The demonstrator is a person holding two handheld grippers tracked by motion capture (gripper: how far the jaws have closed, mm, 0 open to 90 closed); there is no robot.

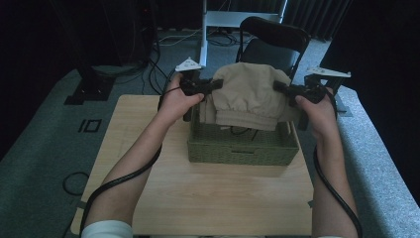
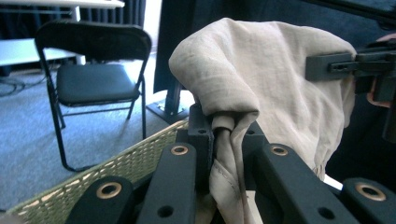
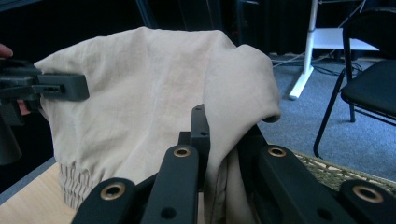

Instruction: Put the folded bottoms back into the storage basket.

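Observation:
A beige cloth garment (image 1: 247, 94) with an elastic hem hangs stretched between both grippers, above a green woven basket (image 1: 242, 148) on the wooden table. My left gripper (image 1: 214, 85) is shut on the garment's left side, and the fabric (image 2: 261, 79) is bunched between its jaws (image 2: 223, 140). My right gripper (image 1: 278, 87) is shut on the right side, with the cloth (image 3: 154, 93) pinched between its jaws (image 3: 222, 140). In the left gripper view the right gripper (image 2: 329, 65) shows on the far side of the cloth; in the right gripper view the left gripper (image 3: 65, 86) shows likewise.
The basket sits at the far middle of the light wooden table (image 1: 208, 193). A black folding chair (image 1: 270, 42) stands just behind the table, with a white desk leg (image 1: 203, 32) and cables on the grey carpet beyond.

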